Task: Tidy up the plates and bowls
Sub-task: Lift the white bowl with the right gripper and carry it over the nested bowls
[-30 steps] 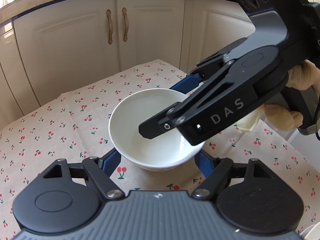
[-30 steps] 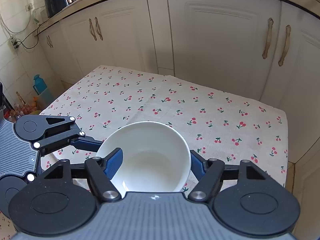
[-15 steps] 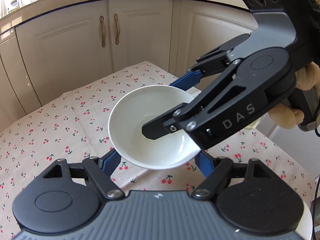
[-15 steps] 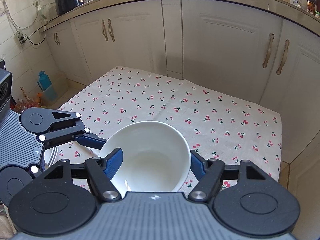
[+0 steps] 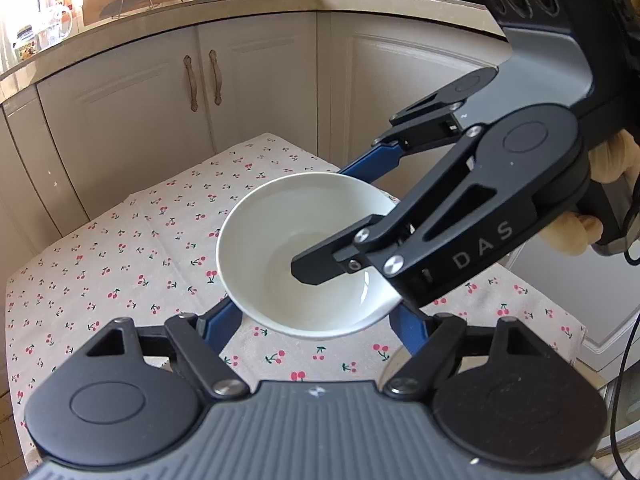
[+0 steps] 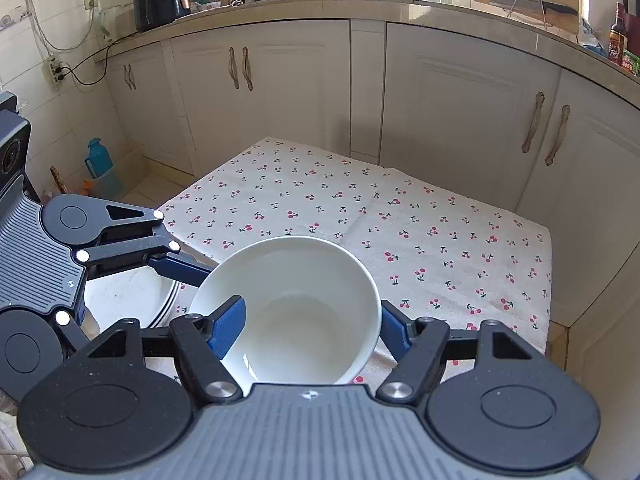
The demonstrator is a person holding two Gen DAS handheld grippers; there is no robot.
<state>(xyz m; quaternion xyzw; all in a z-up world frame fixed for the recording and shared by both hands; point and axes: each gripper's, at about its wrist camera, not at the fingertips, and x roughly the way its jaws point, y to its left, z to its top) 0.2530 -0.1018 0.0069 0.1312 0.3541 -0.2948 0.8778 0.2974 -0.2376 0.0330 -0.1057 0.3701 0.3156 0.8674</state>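
Note:
A white bowl [image 5: 296,248] is held in the air above the cherry-print tablecloth [image 5: 120,264]. My left gripper [image 5: 316,326] grips it from the near side, one blue finger [image 5: 222,326] at each side of its base. My right gripper [image 6: 308,324] grips the same bowl [image 6: 304,304], with its left finger [image 6: 226,326] inside the rim and its right finger outside. The right gripper's body crosses the bowl in the left wrist view [image 5: 460,216]. A stack of white plates [image 6: 128,300] lies on the table at lower left, below the left gripper.
White cabinet doors [image 6: 460,112] stand behind the table. The table's right edge [image 6: 550,280] drops to the floor. A blue bottle [image 6: 96,158] stands on the floor at left. The countertop [image 6: 280,4] carries kitchen items.
Both grippers have lifted the bowl off the tablecloth and tilted upward. The countertop and the plate stack have come into view.

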